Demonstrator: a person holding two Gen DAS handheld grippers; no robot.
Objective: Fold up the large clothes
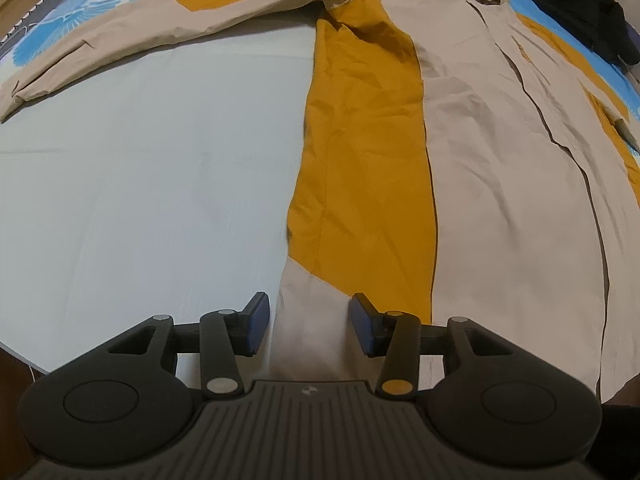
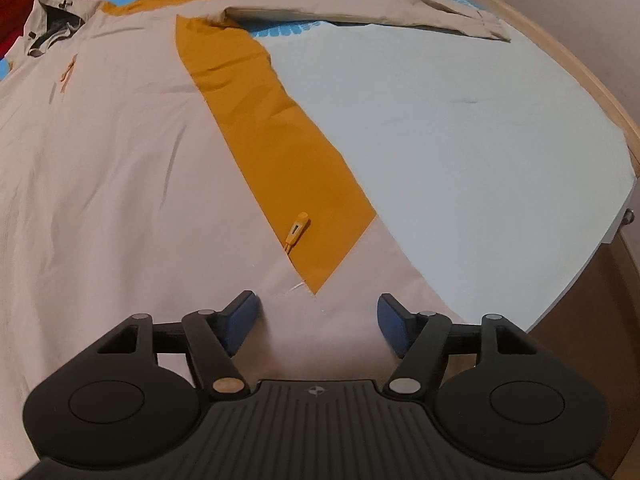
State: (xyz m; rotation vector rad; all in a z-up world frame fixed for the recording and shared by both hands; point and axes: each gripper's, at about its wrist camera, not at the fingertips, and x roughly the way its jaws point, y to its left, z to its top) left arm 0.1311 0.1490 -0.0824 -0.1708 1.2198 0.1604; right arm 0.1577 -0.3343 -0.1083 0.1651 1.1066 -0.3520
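Jacket (image 1: pixel 500 200) spread flat on bed, left claw (image 1: pixel 310 326) released, right claw (image 2: pixel 318 322) released above hem

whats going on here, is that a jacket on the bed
Yes. A beige and mustard jacket lies spread flat, front up, on a pale sheet, both sleeves stretched out sideways. A person holds a gripper in each hand over its bottom hem, one near each lower corner. The left gripper and the right gripper both have their jaws apart, with hem fabric below them but nothing pinched. No fold has been made yet.
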